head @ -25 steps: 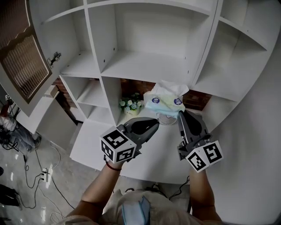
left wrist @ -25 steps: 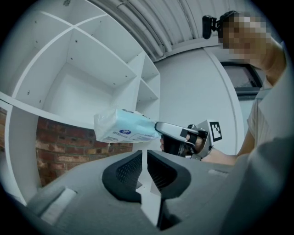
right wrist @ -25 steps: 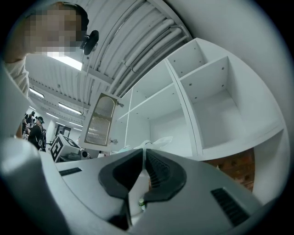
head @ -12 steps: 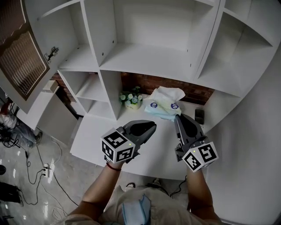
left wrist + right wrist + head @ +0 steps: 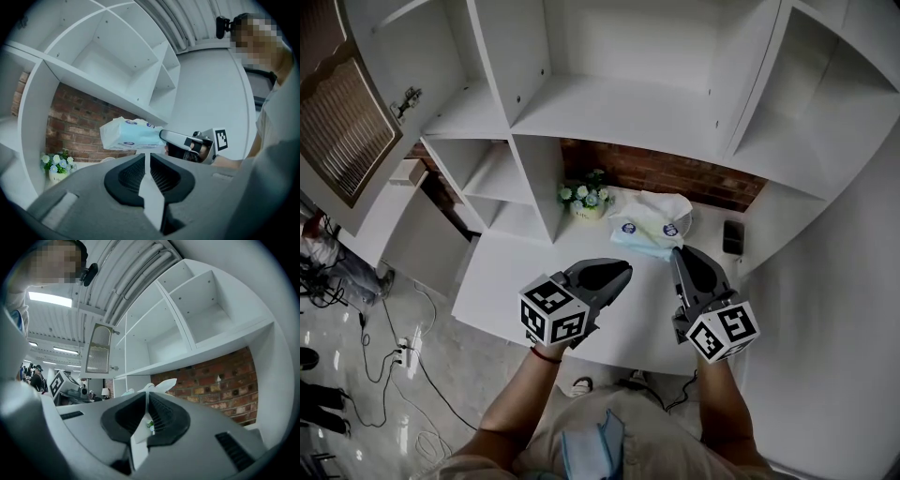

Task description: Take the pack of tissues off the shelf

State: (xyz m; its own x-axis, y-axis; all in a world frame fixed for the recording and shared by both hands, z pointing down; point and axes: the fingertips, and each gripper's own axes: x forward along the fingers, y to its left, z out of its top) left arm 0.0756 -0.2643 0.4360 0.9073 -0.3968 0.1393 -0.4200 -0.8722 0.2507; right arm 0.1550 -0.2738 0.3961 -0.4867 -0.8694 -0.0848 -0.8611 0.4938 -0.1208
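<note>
The pack of tissues point(image 5: 649, 225) is pale blue with a white tissue sticking out of its top, and it hangs just above the white table point(image 5: 516, 286). My right gripper point(image 5: 677, 250) is shut on its right end. The left gripper view shows that grip from the side, on the pack point(image 5: 131, 134). In the right gripper view only the white tissue point(image 5: 161, 384) shows over the jaws. My left gripper point(image 5: 626, 266) has its jaws closed to a thin slit. Its tips sit at the pack's lower near edge, and I cannot tell whether they pinch the wrapper.
A small pot of flowers point(image 5: 586, 199) stands on the table left of the pack, against the brick wall point(image 5: 675, 173). A dark flat object point(image 5: 732, 236) lies at the right. White shelf compartments point(image 5: 609, 108) rise above, and a cabinet door with a woven panel point(image 5: 347, 122) hangs open at the left.
Both grippers and the pack have come down from in front of the shelf opening to just above the table. Both pairs of jaws look the same as before.
</note>
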